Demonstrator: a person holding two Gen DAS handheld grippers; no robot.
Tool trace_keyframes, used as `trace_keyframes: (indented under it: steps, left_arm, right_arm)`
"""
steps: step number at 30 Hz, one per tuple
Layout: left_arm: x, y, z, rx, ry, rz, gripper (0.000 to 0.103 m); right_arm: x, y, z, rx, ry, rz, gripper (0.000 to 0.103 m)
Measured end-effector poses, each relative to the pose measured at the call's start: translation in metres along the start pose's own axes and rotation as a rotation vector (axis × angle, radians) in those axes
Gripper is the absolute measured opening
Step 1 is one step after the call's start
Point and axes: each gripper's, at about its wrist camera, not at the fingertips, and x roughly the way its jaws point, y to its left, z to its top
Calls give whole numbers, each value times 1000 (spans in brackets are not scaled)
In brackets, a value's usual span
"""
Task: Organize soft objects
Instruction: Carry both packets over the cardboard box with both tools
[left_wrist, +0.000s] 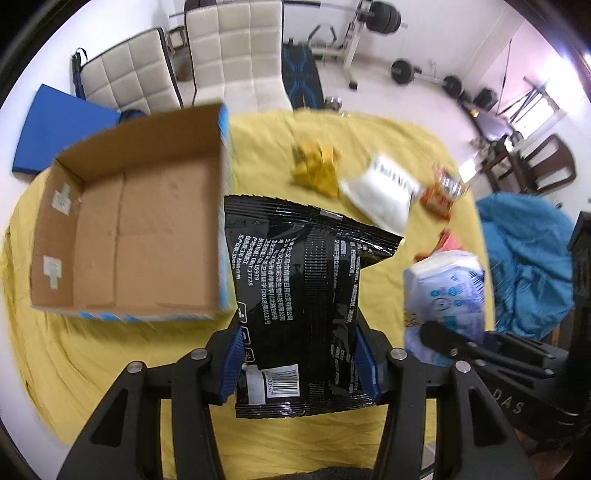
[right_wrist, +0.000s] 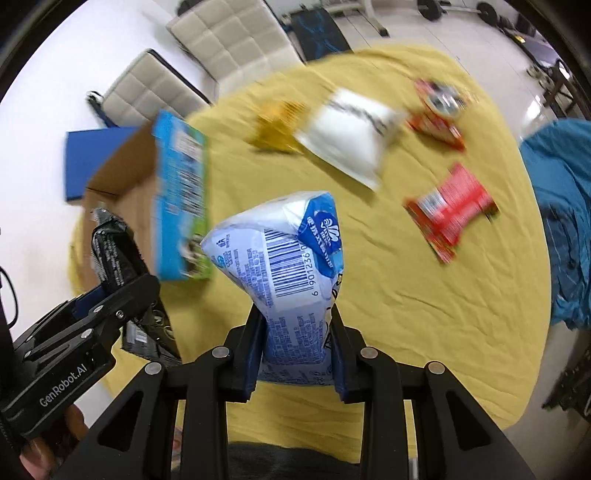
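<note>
My left gripper (left_wrist: 301, 354) is shut on a black foil packet (left_wrist: 299, 288) and holds it above the yellow cloth, just right of an open cardboard box (left_wrist: 147, 229). My right gripper (right_wrist: 297, 332) is shut on a white-and-blue tissue pack (right_wrist: 284, 254), also lifted; that pack shows at the right in the left wrist view (left_wrist: 447, 291). In the right wrist view the left gripper (right_wrist: 110, 306) with the black packet (right_wrist: 114, 254) is at the left, beside the box (right_wrist: 173, 199).
On the yellow-covered table (right_wrist: 424, 314) lie a yellow packet (right_wrist: 277, 125), a white bag (right_wrist: 354, 136), a red packet (right_wrist: 450, 214) and another red packet (right_wrist: 439, 110). A blue cloth (right_wrist: 565, 206) hangs at the right. White chairs (left_wrist: 229, 55) stand behind the table.
</note>
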Motion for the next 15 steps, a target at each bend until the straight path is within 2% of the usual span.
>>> trace_keyframes:
  steps: [3, 7, 11, 15]
  left_arm:
    - [-25, 28, 7, -16, -28, -38, 49]
    - [-30, 82, 26, -57, -21, -78, 49]
    - [-18, 126, 56, -82, -10, -58, 49]
    - [11, 162, 87, -101, 35, -38, 49]
  right_arm:
    - [-12, 48, 8, -15, -39, 29, 33]
    - [-1, 114, 31, -40, -62, 51, 33]
    - [14, 166, 54, -53, -54, 59, 33]
    - [49, 213, 85, -73, -28, 33, 33]
